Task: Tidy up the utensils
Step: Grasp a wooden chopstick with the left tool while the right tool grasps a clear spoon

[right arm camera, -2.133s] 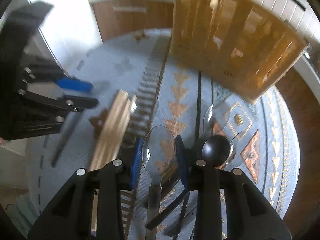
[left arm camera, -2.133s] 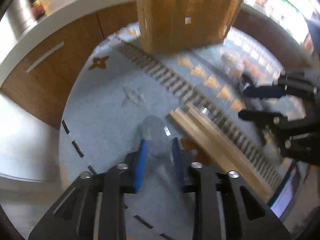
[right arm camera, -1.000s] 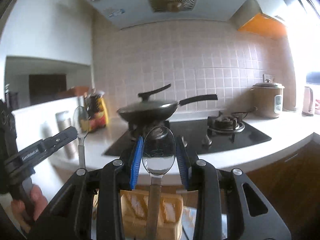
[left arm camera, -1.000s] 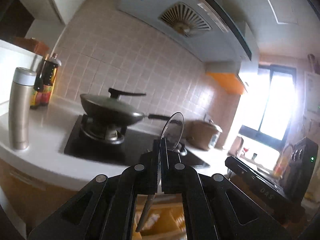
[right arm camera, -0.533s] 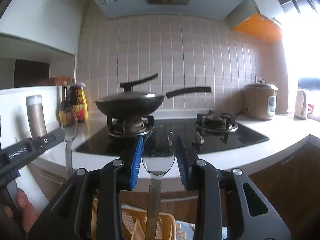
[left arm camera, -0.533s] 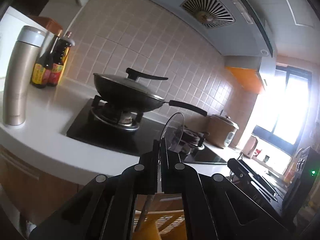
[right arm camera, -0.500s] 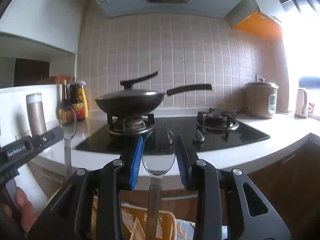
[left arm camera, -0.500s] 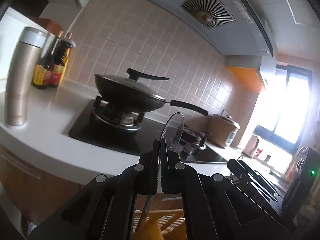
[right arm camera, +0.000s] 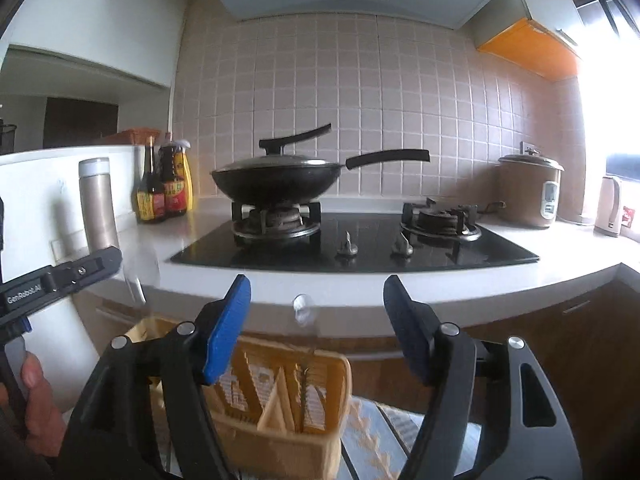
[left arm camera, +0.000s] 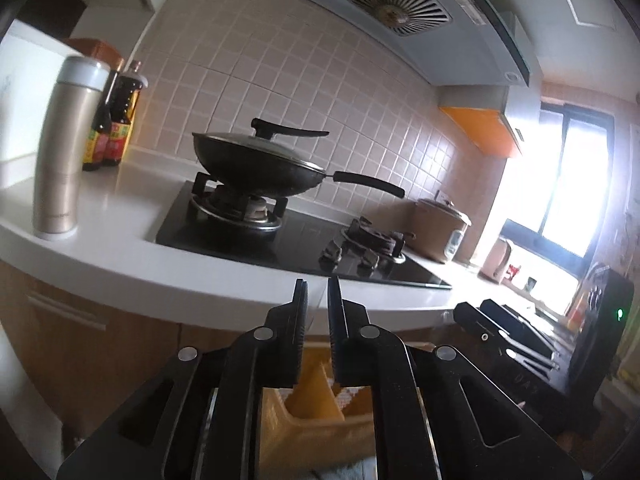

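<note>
A yellow utensil holder point(right arm camera: 280, 400) with inner dividers stands below both grippers; it also shows in the left wrist view point(left arm camera: 316, 412). My right gripper point(right arm camera: 316, 300) is open above it, and a blurred spoon point(right arm camera: 303, 309) is in mid-air between its blue pads, touching neither. My left gripper point(left arm camera: 318, 288) is slightly open and empty; in the right wrist view it point(right arm camera: 64, 276) is at the left, with a faint blurred spoon point(right arm camera: 134, 280) just beside its tip.
A white counter point(right arm camera: 560, 268) holds a black hob point(right arm camera: 360, 248) with a lidded wok point(right arm camera: 280, 180), a thermos point(right arm camera: 98, 204), sauce bottles point(right arm camera: 164, 192) and a rice cooker point(right arm camera: 530, 190). A patterned mat point(right arm camera: 380, 440) lies under the holder.
Both grippers have opened and let go of their spoons above the holder. The spoon bowls no longer stand between the fingers; the right one is dropping.
</note>
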The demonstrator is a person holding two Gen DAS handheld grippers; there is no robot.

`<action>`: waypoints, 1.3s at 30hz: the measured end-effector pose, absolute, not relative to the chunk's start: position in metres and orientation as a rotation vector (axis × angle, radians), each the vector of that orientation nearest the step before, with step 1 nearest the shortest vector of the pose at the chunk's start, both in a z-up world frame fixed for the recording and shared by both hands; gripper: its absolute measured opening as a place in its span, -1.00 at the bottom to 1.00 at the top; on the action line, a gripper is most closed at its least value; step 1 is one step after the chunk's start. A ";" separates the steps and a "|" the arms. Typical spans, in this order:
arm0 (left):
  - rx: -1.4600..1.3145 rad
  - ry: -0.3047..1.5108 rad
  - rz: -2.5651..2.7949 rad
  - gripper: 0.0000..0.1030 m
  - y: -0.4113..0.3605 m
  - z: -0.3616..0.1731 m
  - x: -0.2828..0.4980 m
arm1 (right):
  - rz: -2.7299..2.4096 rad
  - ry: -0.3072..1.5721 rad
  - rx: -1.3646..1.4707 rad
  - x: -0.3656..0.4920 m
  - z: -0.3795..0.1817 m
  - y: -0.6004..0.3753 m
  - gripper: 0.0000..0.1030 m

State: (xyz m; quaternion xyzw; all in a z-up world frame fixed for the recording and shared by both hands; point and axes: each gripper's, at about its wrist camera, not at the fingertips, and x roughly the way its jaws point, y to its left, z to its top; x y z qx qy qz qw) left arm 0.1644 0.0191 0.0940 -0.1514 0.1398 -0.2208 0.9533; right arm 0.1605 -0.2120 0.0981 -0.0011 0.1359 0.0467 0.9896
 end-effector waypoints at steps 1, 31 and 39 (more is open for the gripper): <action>-0.306 0.291 -0.449 -0.85 0.021 0.095 0.160 | 0.092 0.280 0.000 0.155 0.100 -0.213 0.26; -0.156 1.158 -0.501 -0.16 0.009 -0.037 0.083 | 0.229 1.161 0.013 0.081 -0.028 -0.215 0.26; -0.113 1.184 -0.464 -0.25 0.005 -0.056 0.076 | 0.260 1.195 0.067 0.084 -0.042 -0.217 -0.13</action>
